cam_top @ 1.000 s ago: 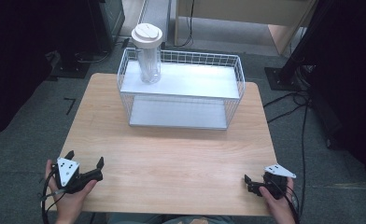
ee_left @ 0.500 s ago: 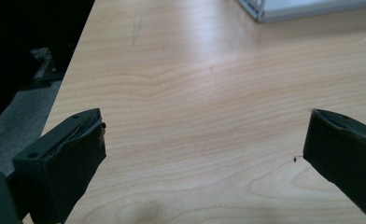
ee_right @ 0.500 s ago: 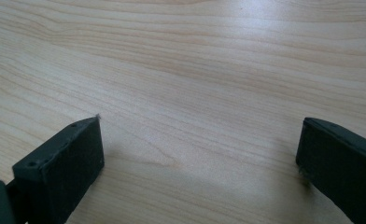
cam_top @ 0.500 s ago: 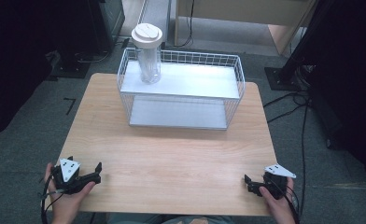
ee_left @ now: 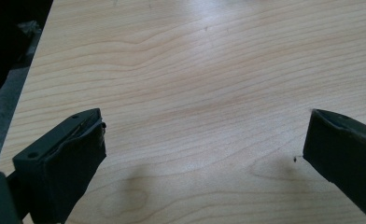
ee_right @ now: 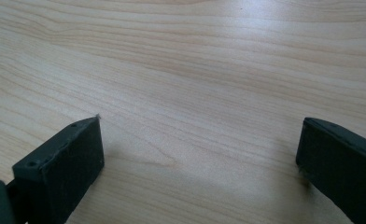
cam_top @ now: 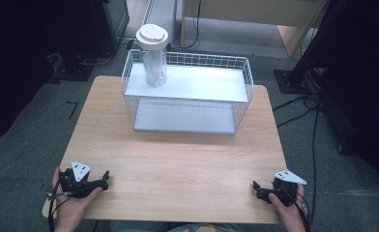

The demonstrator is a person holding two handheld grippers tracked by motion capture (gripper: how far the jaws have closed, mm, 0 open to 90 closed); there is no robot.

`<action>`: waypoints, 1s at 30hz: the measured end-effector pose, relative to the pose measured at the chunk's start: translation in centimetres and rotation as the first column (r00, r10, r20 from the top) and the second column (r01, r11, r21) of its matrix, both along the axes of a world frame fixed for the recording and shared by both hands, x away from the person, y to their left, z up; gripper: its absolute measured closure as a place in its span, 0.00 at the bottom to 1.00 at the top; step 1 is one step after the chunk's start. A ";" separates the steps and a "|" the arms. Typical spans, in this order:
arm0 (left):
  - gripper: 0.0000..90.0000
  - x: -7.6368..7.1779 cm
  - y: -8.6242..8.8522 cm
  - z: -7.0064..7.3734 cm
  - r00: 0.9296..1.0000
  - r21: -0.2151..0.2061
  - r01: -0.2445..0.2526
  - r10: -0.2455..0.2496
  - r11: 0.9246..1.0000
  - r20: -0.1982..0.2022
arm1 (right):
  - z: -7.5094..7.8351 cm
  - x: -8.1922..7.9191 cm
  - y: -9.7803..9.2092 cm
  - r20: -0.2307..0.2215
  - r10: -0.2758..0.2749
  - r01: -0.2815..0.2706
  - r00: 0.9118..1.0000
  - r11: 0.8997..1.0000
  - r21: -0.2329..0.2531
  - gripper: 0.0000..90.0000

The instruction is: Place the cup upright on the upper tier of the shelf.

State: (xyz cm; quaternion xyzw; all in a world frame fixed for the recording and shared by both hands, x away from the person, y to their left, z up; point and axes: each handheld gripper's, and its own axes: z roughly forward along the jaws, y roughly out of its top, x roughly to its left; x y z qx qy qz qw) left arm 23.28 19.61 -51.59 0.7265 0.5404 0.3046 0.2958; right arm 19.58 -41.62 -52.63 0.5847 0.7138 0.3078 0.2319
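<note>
A white wire basket (cam_top: 241,93) stands at the back middle of the wooden table (cam_top: 178,159). Inside it, in the back left corner, a tall clear jar (cam_top: 154,67) with a white lid stands upright. My left gripper (cam_top: 104,180) rests in a hand at the near left corner of the table, far from the basket. In the left gripper view, the left gripper (ee_left: 205,116) is open over bare wood. My right gripper (cam_top: 256,191) lies in a hand at the near right edge. The right gripper view shows the right gripper (ee_right: 200,122) open too, with nothing between the jaws.
Grey carpet surrounds the table. Black cables (cam_top: 308,108) trail on the floor to the right. Dark stands and equipment sit at the back left, and a wooden cabinet (cam_top: 255,12) stands behind the basket. Bare wood lies between the basket and both grippers.
My left gripper has dipped and turned a little at the near left corner, so its jaws lie lower over the wood. The right gripper, basket and jar have not moved.
</note>
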 end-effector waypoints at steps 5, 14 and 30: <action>0.00 0.5 -0.2 -0.2 0.998 0.038 -0.020 0.022 0.999 -0.051 | 0.0 0.0 0.0 0.000 0.000 0.000 1.000 1.000 0.000 0.01; 0.00 1.3 0.4 -0.3 0.990 -0.072 0.017 -0.027 0.997 -0.136 | 0.0 0.0 0.0 -0.001 0.000 0.000 1.000 1.000 0.000 0.01; 0.00 1.5 0.2 -0.3 0.990 -0.082 0.003 -0.014 0.997 -0.139 | 0.0 0.0 0.0 0.000 0.000 0.000 1.000 1.000 -0.001 0.01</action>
